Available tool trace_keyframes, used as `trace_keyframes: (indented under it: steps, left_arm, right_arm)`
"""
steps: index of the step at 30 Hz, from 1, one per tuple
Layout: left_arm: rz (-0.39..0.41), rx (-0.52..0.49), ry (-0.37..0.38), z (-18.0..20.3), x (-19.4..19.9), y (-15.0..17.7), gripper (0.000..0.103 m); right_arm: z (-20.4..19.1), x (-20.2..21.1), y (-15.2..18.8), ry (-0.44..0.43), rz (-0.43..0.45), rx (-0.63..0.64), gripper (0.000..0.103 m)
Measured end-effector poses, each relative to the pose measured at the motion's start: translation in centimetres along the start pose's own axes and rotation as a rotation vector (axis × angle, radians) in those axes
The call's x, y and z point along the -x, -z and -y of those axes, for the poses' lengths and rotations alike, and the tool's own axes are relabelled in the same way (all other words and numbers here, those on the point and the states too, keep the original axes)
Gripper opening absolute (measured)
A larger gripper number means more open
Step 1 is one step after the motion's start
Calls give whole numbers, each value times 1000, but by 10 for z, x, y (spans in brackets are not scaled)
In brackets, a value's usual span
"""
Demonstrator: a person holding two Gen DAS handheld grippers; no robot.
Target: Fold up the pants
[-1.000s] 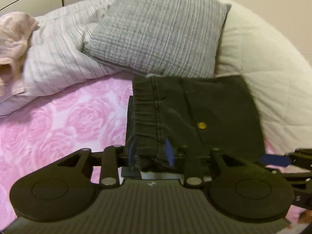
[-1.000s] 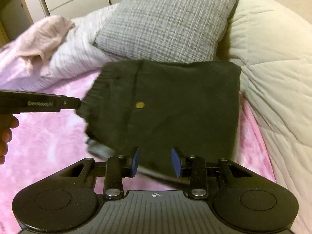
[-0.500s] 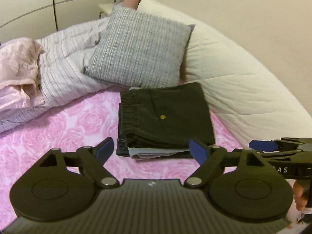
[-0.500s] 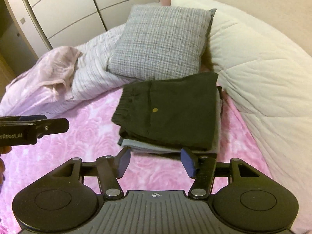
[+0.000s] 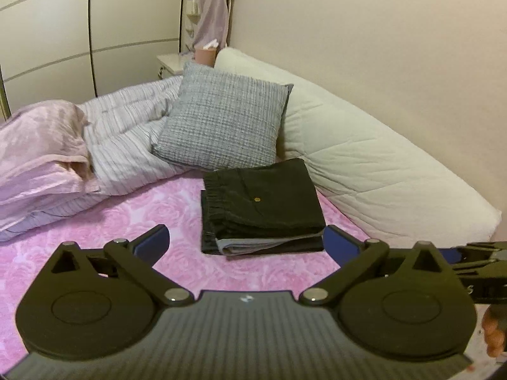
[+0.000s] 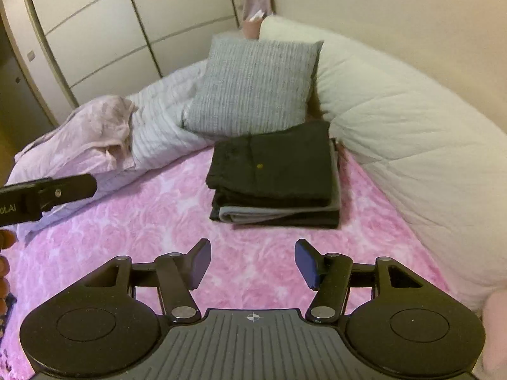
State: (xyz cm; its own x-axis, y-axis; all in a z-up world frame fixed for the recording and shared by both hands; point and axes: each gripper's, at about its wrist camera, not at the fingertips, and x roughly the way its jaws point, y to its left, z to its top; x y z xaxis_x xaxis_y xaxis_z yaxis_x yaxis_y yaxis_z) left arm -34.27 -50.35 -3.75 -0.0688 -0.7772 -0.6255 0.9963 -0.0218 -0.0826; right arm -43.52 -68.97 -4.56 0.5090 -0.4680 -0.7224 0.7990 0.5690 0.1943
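Observation:
The dark pants (image 5: 263, 199) lie folded in a neat rectangle on the pink rose-patterned bed cover (image 5: 111, 231), on top of a folded grey garment (image 5: 253, 246). A small gold button shows on the top fold. My left gripper (image 5: 247, 239) hovers in front of the stack, its jaws opening wide with nothing between them. In the right wrist view the same pants (image 6: 275, 171) lie beyond my right gripper (image 6: 253, 253), which is open and empty above the bed cover (image 6: 142, 221). Both grippers are well clear of the stack.
A grey checked pillow (image 5: 221, 126) leans behind the stack. A cream quilted bolster (image 5: 380, 164) runs along the wall at right. A striped duvet (image 5: 126, 145) and pink bedding (image 5: 38, 152) lie at left. Wardrobe doors (image 5: 95, 31) stand behind.
Both grippers let go of the pants, opened, and drew back and up from the stack. The pants now lie flat on the grey garment and look much smaller in both views.

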Motion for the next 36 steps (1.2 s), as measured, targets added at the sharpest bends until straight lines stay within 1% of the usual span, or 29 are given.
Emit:
trace_keyframes:
  steps: [4, 6, 8, 11, 14, 16, 20, 25, 36]
  left_arm:
    - [16, -4, 5, -10, 42, 22, 102]
    - [10, -5, 2, -16, 60, 32, 102]
    - [0, -9, -18, -18, 77, 42, 101]
    - [-20, 0, -17, -22, 99, 54, 101]
    - [-45, 22, -18, -25, 116, 63, 101]
    - [-54, 31, -21, -25, 127, 69, 101]
    - [-60, 43, -33, -22, 142, 79, 101]
    - [-76, 46, -35, -13, 152, 88, 101]
    - [-126, 42, -58, 22, 151, 105, 101]
  right_arm:
    - [-28, 35, 27, 31, 38, -20, 57]
    - [-39, 50, 39, 39, 46, -27, 57]
    - [-51, 63, 50, 37, 28, -31, 57]
    - [-65, 81, 63, 24, 21, -40, 57]
    - [-75, 95, 71, 48, 11, -35, 57]
    - [-81, 105, 76, 49, 17, -19, 57]
    - [-90, 119, 87, 49, 20, 7, 57]
    - [-89, 129, 99, 29, 12, 13, 57]
    - [-59, 147, 109, -6, -2, -3, 57]
